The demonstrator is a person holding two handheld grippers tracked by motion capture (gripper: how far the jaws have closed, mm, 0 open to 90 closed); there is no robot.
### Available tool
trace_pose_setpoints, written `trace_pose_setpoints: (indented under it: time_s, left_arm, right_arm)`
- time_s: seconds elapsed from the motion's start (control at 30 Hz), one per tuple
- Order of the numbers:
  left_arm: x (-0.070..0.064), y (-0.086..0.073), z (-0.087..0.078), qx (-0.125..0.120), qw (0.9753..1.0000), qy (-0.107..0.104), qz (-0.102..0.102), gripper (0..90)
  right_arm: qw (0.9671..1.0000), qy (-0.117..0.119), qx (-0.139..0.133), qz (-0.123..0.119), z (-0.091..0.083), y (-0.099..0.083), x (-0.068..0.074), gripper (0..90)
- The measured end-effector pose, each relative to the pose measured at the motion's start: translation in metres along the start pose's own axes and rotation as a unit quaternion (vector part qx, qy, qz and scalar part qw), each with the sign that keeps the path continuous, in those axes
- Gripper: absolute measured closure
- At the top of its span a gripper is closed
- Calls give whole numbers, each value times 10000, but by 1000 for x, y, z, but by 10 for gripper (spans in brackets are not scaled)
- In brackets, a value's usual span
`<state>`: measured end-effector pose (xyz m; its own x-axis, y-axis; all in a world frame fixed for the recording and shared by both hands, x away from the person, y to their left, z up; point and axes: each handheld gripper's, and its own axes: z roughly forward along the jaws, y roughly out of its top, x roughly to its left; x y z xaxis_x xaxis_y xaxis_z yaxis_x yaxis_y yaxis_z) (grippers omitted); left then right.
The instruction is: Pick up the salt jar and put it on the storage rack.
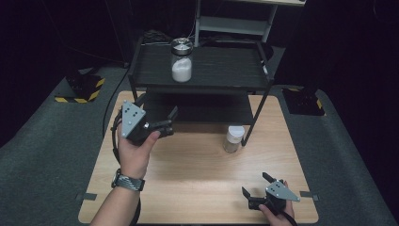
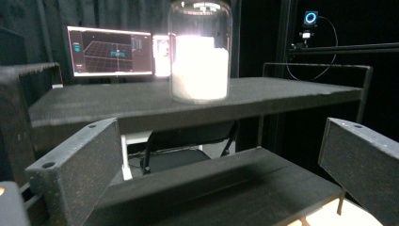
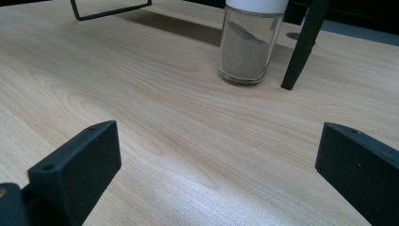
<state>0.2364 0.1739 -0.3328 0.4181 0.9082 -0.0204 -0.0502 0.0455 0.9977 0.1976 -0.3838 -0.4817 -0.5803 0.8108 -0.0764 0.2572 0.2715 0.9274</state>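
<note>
The left hand-held gripper is raised in front of the black shelf rack, jaws spread wide and empty, aimed at the glass jar on the top shelf. That jar stands upright near the shelf's left-middle, long axis vertical, metal lid up, white powder filling roughly its lower half. In the left gripper view the jar sits dead ahead, above jaw level.

Handling, as I judge it: rigid glass, smooth and slippery, breakable if knocked over, with some weight low down from the powder. Best hold is across the straight body below the shoulder, jaws level, squeezing firmly but not hard; the domed top would let it slide out.

The right hand-held gripper rests low at the near right of the worktop, also spread and holding nothing. Ahead of it, the small jar stands upright just beside the rack's front right leg, white cap on top, brownish-grey grains inside — probably a spice, hard to tell. It looks lighter; grip it mid-body, clear of that leg.
</note>
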Motion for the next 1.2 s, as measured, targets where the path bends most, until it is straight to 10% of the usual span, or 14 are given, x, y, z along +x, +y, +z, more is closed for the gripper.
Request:
trace_pose_setpoints:
  time_s: [0.67,1.2]
  left_arm:
    - [-1,-66,-41,-13,9994,-311,-137,3]
    - [-3,-106,-62,684,9971,-270,-206,4]
  right_arm:
    - [10000,-15,11,-34,0,0,1,3]
    - [10000,0,18,-18,0,1,0,2]
